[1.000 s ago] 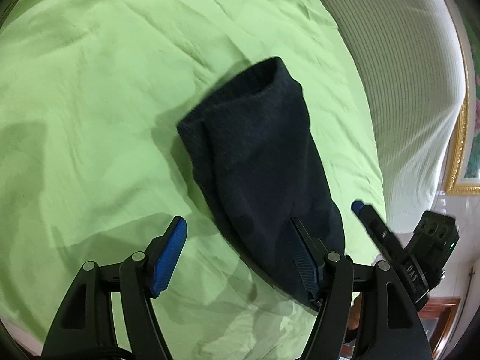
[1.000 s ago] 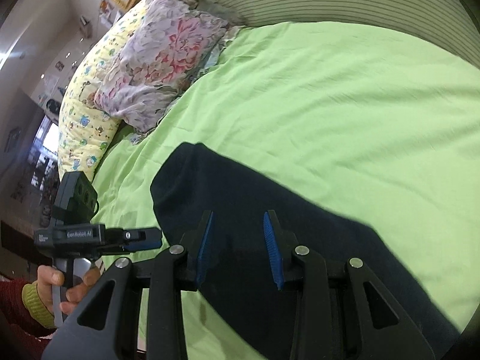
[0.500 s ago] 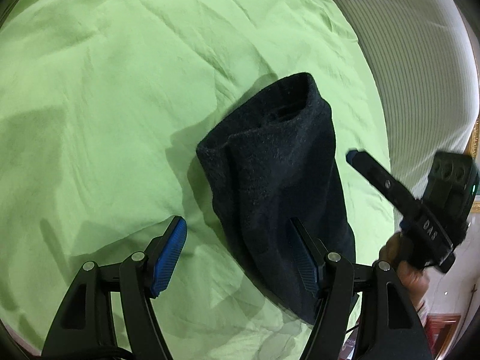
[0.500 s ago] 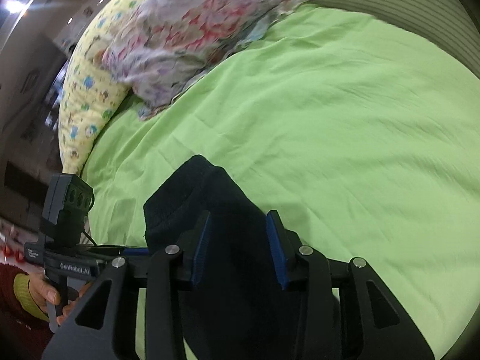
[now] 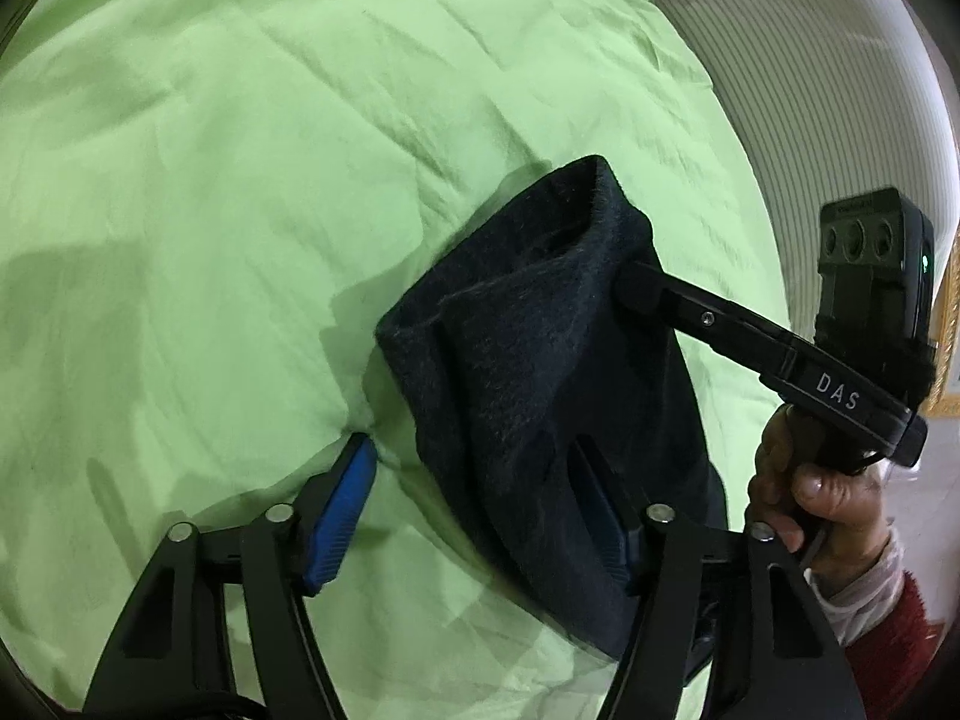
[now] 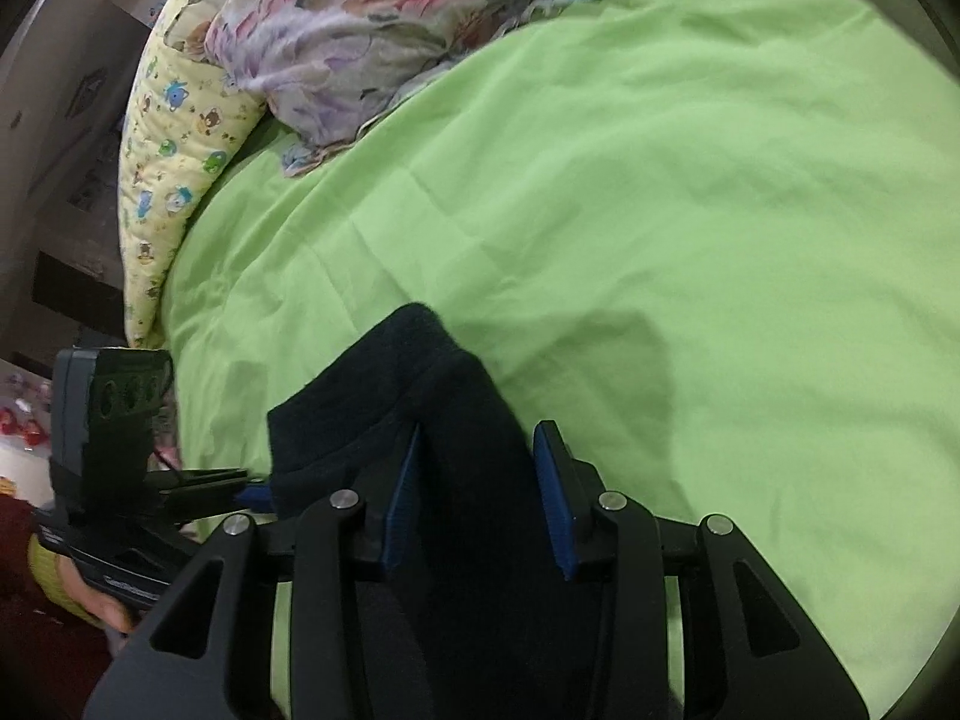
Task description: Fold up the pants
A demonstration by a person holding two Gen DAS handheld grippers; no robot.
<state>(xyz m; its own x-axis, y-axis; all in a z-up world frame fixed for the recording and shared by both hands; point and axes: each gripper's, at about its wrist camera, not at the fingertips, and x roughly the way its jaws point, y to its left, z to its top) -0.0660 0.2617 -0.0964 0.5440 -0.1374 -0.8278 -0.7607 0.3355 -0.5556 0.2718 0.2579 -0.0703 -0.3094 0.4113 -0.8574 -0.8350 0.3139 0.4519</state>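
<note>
Pants [image 5: 540, 372] of soft, dark navy fleece lie bunched on the green bed sheet [image 5: 210, 210], light and limp, best taken at their far hem, the left gripper [image 5: 474, 504] closing astride the near left edge, the right gripper [image 6: 480, 498] spread around a raised fold.

Two fisheye views, each from a camera mounted on a hand-held gripper, look steeply down along their own fingers at a bed covered by a green sheet [image 5: 252, 192]. The left wrist view sits close above the sheet and faces toward the striped headboard [image 5: 810, 90] at its upper right edge. The right wrist view, equally close, faces toward the pillows [image 6: 336, 42] at the bed's upper left corner. Both views share the dark folded pants [image 5: 540, 360] lying on the sheet, and each catches the other gripper at its side: the right gripper [image 5: 636, 291] appears in the left view, the left gripper [image 6: 240, 489] in the right view.
</note>
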